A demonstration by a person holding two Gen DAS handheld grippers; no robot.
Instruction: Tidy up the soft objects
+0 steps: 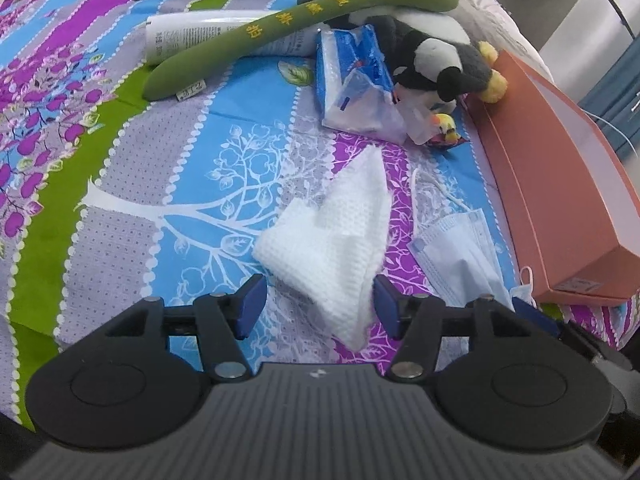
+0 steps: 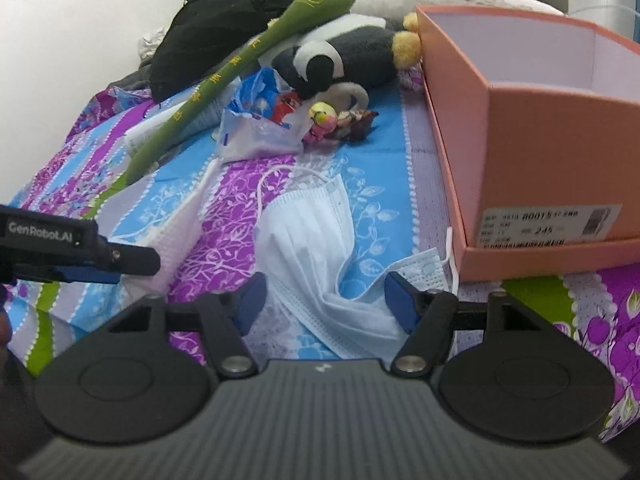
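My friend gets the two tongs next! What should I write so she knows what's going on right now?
Left tongs: open, around the near corner of the white cloth, not squeezing it.
Right tongs: open, over the crumpled blue face mask, not gripping.
Where things are: cloth and mask lie on the flowery bedspread. The orange box stands to the right; the inside that shows looks empty. Farther back lie the panda plush, green stuffed stick and tissue pack.
Done: nothing seems put away.
Left: probably pinch the cloth and mask, then tidy the rest.

Left gripper (image 1: 318,306) jaws apart, right gripper (image 2: 326,302) jaws apart, angled downward
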